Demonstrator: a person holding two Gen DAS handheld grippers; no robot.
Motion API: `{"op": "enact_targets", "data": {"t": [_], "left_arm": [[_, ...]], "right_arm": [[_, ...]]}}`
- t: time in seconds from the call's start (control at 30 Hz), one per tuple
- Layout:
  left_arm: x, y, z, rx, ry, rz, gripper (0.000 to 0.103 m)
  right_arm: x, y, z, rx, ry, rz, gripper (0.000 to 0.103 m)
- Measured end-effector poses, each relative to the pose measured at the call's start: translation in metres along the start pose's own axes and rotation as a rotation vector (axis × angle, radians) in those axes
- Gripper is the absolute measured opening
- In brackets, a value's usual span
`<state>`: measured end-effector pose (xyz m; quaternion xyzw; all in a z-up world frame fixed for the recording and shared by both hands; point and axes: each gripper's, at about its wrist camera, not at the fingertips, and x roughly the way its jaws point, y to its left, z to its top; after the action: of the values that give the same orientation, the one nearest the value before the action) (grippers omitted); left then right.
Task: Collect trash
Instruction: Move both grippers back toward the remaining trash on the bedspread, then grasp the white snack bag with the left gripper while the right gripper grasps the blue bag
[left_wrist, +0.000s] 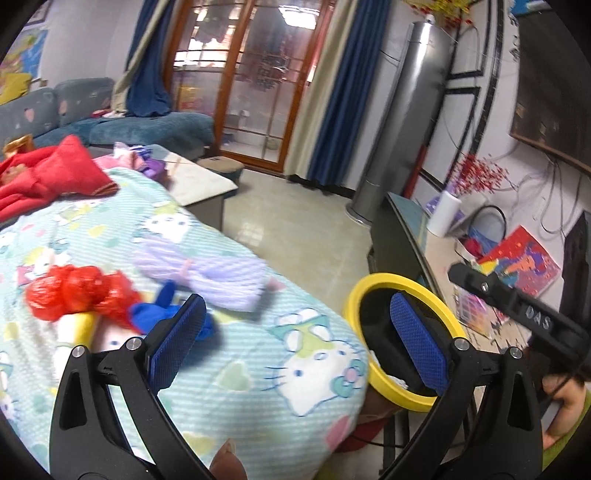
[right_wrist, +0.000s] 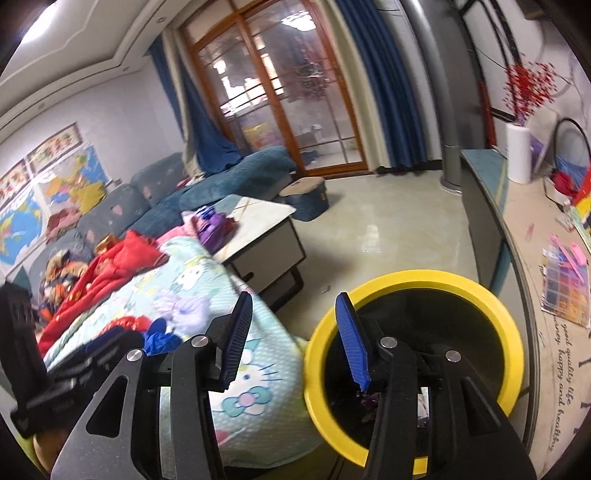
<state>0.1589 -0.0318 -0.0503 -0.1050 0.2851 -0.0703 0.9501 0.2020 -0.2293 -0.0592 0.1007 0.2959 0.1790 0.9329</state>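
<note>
Trash (left_wrist: 79, 295): a crumpled red bag, with a blue scrap (left_wrist: 166, 306) just beside it, lying on the quilt (left_wrist: 258, 354); in the left wrist view it sits just beyond the left gripper's left finger, not between the pads.
Bin (right_wrist: 413, 369): yellow rim, dark inside, standing on the floor against the quilt's edge; some scraps show at its bottom in the right wrist view.
Risk, missed pickup: neither gripper holds anything, and both views are blurred; a grab made in haste could close on the quilt or on the purple cloth (left_wrist: 218, 273) instead of the trash.
Risk, wrong item: the purple cloth and the red garment (left_wrist: 55, 173) lie near the trash and are probably not rubbish.
Risk, spill: the bag looks light and slack, so a shallow pinch could let it slip short of the bin.
Risk, collision: the two grippers work close together over the bin's rim and could knock it or each other.
Left gripper (left_wrist: 295, 343): jaws spread wide, empty, pointing down and forward, straddling the quilt's edge and the bin.
Right gripper (right_wrist: 295, 339): jaws apart, nothing between them, angled down, right finger over the bin's mouth.
</note>
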Motion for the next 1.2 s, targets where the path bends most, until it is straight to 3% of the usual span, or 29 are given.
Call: {"op": "enact_targets", "data": {"t": [0.7, 0.93, 1.2], "left_arm": [[-0.043, 0.089, 0.008, -0.137, -0.078, 0.168, 0.092], [-0.05, 0.12, -0.001, -0.184, -0.043, 0.231, 0.092], [-0.048, 0.144, -0.012, -0.23, 0.013, 0.238, 0.092]], "right_arm": [[0.036, 0.101, -0.023, -0.22, 0.13, 0.139, 0.049], [0.058, 0.127, -0.026, -0.24, 0.183, 0.177, 0.049], [0.094, 0.15, -0.034, -0.244, 0.282, 0.222, 0.049]]}}
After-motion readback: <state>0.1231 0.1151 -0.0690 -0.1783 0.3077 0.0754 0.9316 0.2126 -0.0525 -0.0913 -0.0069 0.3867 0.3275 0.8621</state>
